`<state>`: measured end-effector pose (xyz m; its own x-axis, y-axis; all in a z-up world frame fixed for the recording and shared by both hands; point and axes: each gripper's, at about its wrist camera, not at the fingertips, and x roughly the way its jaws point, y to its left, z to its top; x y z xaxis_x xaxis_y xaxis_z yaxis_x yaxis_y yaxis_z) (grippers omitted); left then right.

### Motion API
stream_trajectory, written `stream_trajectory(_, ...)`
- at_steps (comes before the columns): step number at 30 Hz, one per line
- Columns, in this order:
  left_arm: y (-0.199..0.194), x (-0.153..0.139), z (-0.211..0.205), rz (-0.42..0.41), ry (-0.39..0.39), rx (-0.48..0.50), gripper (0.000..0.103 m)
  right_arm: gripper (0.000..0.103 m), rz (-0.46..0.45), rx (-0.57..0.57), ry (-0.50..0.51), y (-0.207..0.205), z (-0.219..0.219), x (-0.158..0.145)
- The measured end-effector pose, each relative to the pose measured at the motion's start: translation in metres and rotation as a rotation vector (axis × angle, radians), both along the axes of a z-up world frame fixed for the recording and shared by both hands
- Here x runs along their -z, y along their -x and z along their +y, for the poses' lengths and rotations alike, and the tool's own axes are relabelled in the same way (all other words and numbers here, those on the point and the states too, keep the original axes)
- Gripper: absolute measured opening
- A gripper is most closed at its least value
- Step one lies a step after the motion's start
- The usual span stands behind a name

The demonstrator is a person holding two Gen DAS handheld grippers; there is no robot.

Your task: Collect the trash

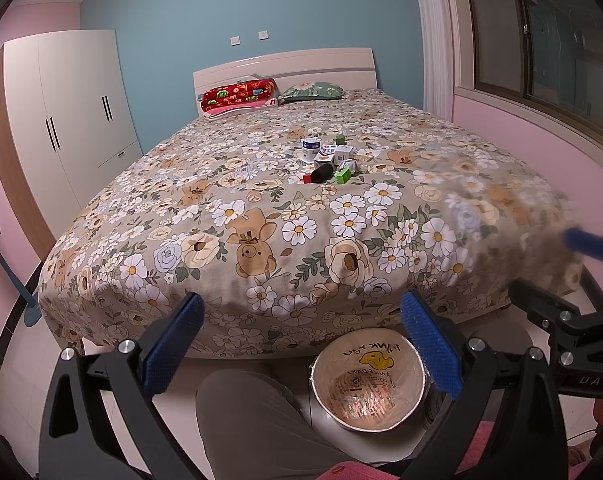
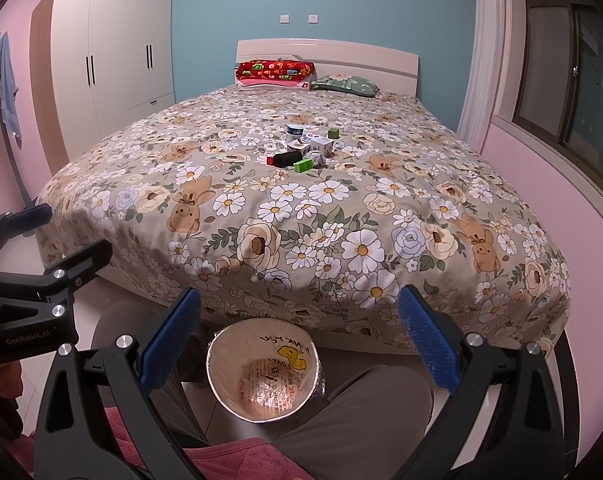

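Plastic-lined bin point(image 1: 368, 384) on the floor at the near end of the bed point(image 1: 261, 208) looks empty. Trash pile point(image 1: 329, 160) sits untouched mid-bed, far from both. Left tool point(image 1: 301, 344) and right tool point(image 2: 299, 340) spread wide, holding nothing. Nothing collected yet.

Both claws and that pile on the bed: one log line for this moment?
left claw: open, empty | right claw: open, empty | trash pile: mid-bed, untouched | bin: floor, lined, nothing collected

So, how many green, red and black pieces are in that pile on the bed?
Green blocks: 2
Red block: 1
Black piece: 1
Total: 4
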<state>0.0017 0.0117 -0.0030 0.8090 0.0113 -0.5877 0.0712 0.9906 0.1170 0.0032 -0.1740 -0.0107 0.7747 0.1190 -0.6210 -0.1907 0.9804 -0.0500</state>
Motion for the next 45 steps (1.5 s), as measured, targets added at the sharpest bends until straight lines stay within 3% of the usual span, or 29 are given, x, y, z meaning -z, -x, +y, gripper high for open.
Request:
stream_trajectory(33, -0.001, -0.002, -0.003, 0.001, -0.002, 0.005, 0.1, 0.096, 0.004, -0.003, 0.003, -0.001, -0.001, 0.0)
stream_trajectory(45, -0.05, -0.008, -0.01, 0.006, -0.005, -0.001, 0.1, 0.096, -0.004, 0.019, 0.034, -0.04, -0.011, 0.0)
